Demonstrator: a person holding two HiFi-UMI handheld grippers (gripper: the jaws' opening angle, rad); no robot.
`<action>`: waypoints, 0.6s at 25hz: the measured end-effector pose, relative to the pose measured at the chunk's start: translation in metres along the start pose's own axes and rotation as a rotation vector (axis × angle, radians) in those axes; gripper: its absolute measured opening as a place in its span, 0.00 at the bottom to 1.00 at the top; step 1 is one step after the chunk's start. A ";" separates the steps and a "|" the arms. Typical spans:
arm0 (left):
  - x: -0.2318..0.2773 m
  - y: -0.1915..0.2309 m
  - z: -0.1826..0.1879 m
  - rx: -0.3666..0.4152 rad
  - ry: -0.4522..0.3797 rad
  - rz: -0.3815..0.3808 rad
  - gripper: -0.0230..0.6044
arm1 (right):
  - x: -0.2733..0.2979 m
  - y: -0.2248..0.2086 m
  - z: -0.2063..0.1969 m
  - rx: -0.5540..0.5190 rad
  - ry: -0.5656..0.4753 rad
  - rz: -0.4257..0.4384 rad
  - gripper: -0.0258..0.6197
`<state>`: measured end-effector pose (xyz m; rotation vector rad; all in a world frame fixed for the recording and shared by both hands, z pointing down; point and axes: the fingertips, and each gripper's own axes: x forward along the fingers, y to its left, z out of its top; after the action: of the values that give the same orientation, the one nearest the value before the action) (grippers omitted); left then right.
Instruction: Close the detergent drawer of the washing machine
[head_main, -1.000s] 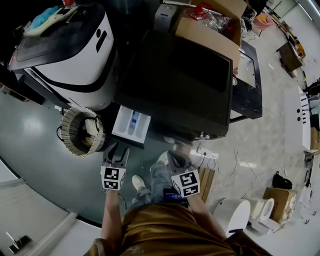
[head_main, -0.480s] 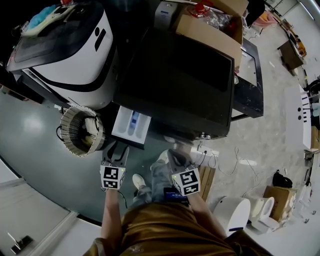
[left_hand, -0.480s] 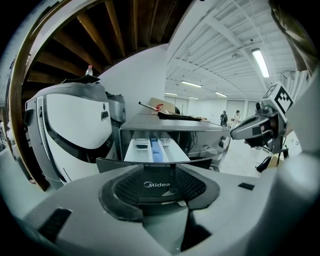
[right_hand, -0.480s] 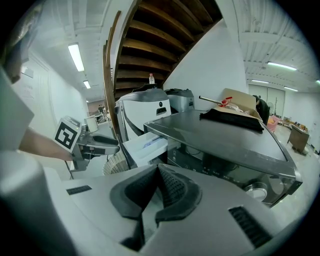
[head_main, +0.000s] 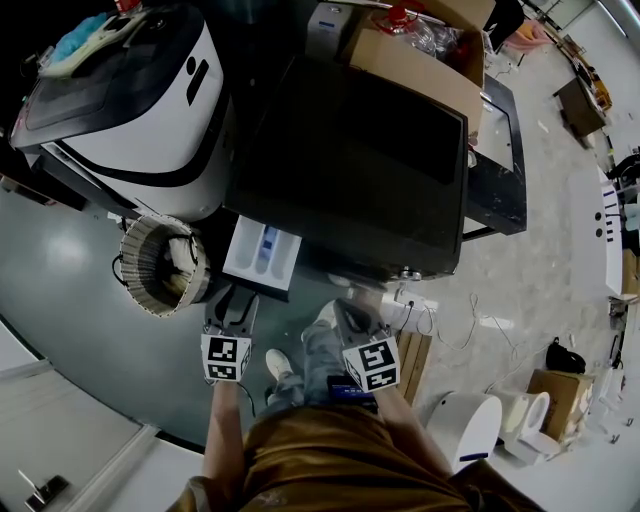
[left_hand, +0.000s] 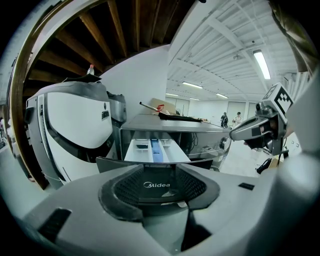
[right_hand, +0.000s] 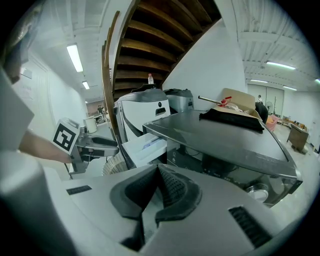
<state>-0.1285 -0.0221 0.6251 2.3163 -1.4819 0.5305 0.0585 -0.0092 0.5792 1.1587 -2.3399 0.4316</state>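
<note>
The dark washing machine (head_main: 360, 160) fills the middle of the head view. Its white detergent drawer (head_main: 262, 255) stands pulled out from the front left corner, with a blue insert showing inside. My left gripper (head_main: 233, 300) is open just in front of the drawer's front panel. In the left gripper view that dark panel, marked Midea, fills the gap between the jaws (left_hand: 159, 185), and the drawer tray (left_hand: 155, 150) lies beyond. My right gripper (head_main: 345, 312) hangs shut and empty to the right, before the machine's front; its pads (right_hand: 170, 187) meet.
A white machine (head_main: 130, 100) stands to the left, with a round ribbed basket (head_main: 160, 265) on the floor beside the drawer. A cardboard box (head_main: 420, 60) sits on the washing machine's far side. The person's legs and a shoe (head_main: 275, 365) are below.
</note>
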 end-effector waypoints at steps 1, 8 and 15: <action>0.001 0.000 0.001 0.000 0.002 -0.001 0.36 | 0.000 -0.001 0.000 0.001 0.001 -0.001 0.06; 0.008 0.002 0.006 0.001 0.003 -0.003 0.36 | 0.004 -0.004 0.004 0.003 -0.003 -0.007 0.06; 0.011 0.003 0.008 0.002 0.004 -0.006 0.36 | 0.004 -0.009 0.003 0.010 0.003 -0.014 0.06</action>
<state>-0.1259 -0.0358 0.6239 2.3193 -1.4729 0.5350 0.0627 -0.0187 0.5799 1.1774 -2.3276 0.4399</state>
